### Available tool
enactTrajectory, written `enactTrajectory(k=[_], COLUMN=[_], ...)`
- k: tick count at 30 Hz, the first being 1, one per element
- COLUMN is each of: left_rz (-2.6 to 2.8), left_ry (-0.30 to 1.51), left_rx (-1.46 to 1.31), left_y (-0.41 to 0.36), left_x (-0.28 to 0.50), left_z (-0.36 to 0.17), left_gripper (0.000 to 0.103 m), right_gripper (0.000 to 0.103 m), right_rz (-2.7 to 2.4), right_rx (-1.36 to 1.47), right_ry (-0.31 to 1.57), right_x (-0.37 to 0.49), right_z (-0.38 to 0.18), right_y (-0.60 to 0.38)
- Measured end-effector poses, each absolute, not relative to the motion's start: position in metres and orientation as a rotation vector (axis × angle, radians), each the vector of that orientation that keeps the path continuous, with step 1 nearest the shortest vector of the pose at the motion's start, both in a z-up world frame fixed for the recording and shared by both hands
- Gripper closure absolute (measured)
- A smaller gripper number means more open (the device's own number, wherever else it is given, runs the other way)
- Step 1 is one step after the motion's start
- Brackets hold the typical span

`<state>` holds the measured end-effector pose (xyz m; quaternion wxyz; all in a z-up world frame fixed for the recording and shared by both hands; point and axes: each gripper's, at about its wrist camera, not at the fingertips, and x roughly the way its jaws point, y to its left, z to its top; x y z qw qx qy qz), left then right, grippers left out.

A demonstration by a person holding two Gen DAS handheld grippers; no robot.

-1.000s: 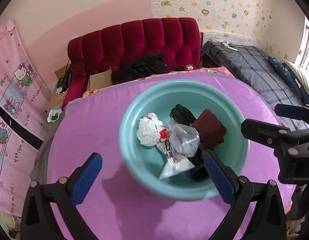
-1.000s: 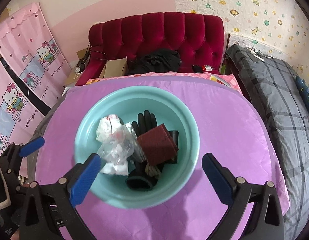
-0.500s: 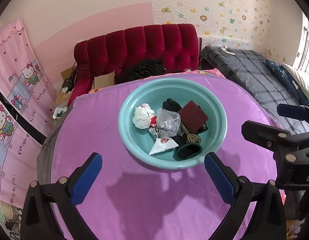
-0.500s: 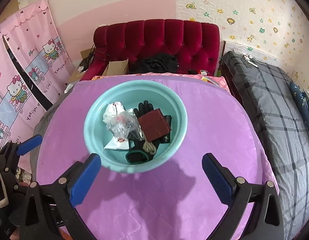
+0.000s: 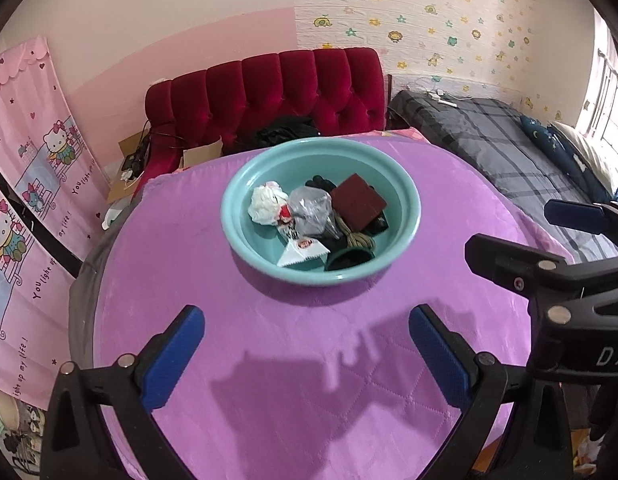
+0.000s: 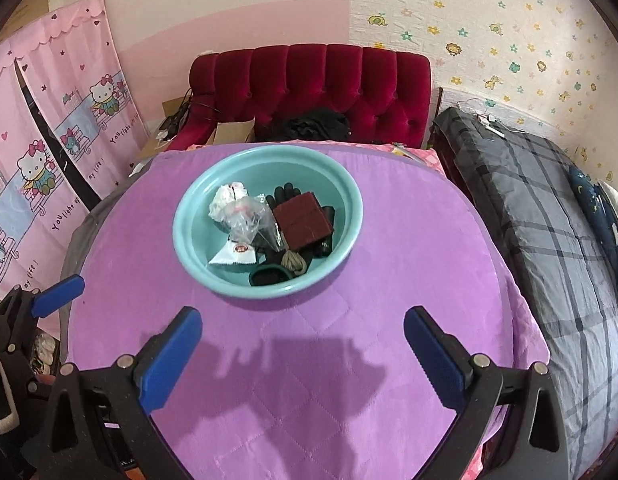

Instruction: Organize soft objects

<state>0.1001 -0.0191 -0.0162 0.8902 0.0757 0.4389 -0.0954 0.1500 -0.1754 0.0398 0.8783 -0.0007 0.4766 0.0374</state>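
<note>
A teal basin (image 5: 245,240) (image 6: 185,248) stands on the purple tablecloth (image 5: 309,380) (image 6: 309,380). It holds a white crumpled cloth (image 5: 265,204) (image 6: 225,198), a clear plastic bag (image 5: 311,212) (image 6: 247,218), a dark red pad (image 5: 359,202) (image 6: 303,220), black gloves (image 5: 349,258) (image 6: 283,194) and a coil of beige cord (image 5: 359,240) (image 6: 294,262). My left gripper (image 5: 307,346) is open and empty, well in front of the basin. My right gripper (image 6: 303,344) is open and empty too; it also shows at the right of the left wrist view (image 5: 549,240).
A red tufted sofa (image 5: 269,88) (image 6: 309,80) with a black garment (image 6: 309,124) stands behind the table. A grey plaid bed (image 5: 489,140) (image 6: 549,220) lies to the right. Pink cartoon curtains (image 5: 29,180) (image 6: 49,120) hang at the left.
Both grippers have drawn back and up from the basin, which now looks smaller and farther away. Both stay open and empty. The basin's contents have not moved.
</note>
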Motion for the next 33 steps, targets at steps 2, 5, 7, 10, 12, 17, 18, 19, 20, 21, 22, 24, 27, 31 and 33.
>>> enactTrajectory(k=[2,5,7,10,12,17,18,19,20,21,22,24,27,31,33], left_rz=[-0.199,-0.196,-0.195,-0.194,-0.195,-0.197,-0.198,-0.198,-0.196,-0.197,-0.198,-0.198,-0.195,-0.191,-0.19], left_ry=[0.914,0.908,0.905,0.903,0.905,0.903,0.903,0.903,0.903,0.903,0.904,0.905,0.908,0.912,0.914], left_rx=[0.157,0.152,0.156,0.157,0.154,0.158,0.157,0.156,0.157,0.158,0.158,0.159,0.164,0.161,0.16], left_y=[-0.02,-0.02,-0.02,-0.021,-0.022,-0.023,-0.023,-0.023,-0.023,-0.023,-0.023,-0.024,-0.025,-0.025,-0.024], left_x=[0.093,0.084,0.08,0.075,0.072,0.069,0.069,0.069,0.069,0.069,0.069,0.068,0.068,0.068,0.068], left_z=[-0.019,-0.022,-0.023,-0.025,-0.027,-0.027,-0.027,-0.028,-0.028,-0.027,-0.028,-0.028,-0.029,-0.029,-0.029], left_gripper=[0.0,0.0,0.0,0.0,0.0,0.0,0.0,0.0,0.0,0.0,0.0,0.0,0.0,0.0,0.0], right_gripper=[0.0,0.0,0.0,0.0,0.0,0.0,0.0,0.0,0.0,0.0,0.0,0.0,0.0,0.0,0.0], right_rz=[0.073,0.064,0.058,0.059,0.056,0.047,0.046,0.045,0.044,0.045,0.046,0.05,0.056,0.061,0.062], right_rx=[-0.006,-0.016,-0.022,-0.021,-0.024,-0.028,-0.028,-0.028,-0.028,-0.03,-0.031,-0.035,-0.04,-0.044,-0.044], right_ry=[0.985,0.972,0.969,0.966,0.966,0.973,0.974,0.975,0.974,0.975,0.976,0.98,0.981,0.982,0.983], right_x=[0.141,0.132,0.124,0.112,0.106,0.102,0.102,0.103,0.103,0.103,0.104,0.104,0.104,0.105,0.105], right_z=[0.038,0.034,0.03,0.024,0.021,0.017,0.017,0.017,0.017,0.017,0.017,0.016,0.016,0.016,0.015], right_y=[-0.176,-0.178,-0.178,-0.179,-0.179,-0.183,-0.184,-0.185,-0.185,-0.185,-0.185,-0.184,-0.183,-0.182,-0.182])
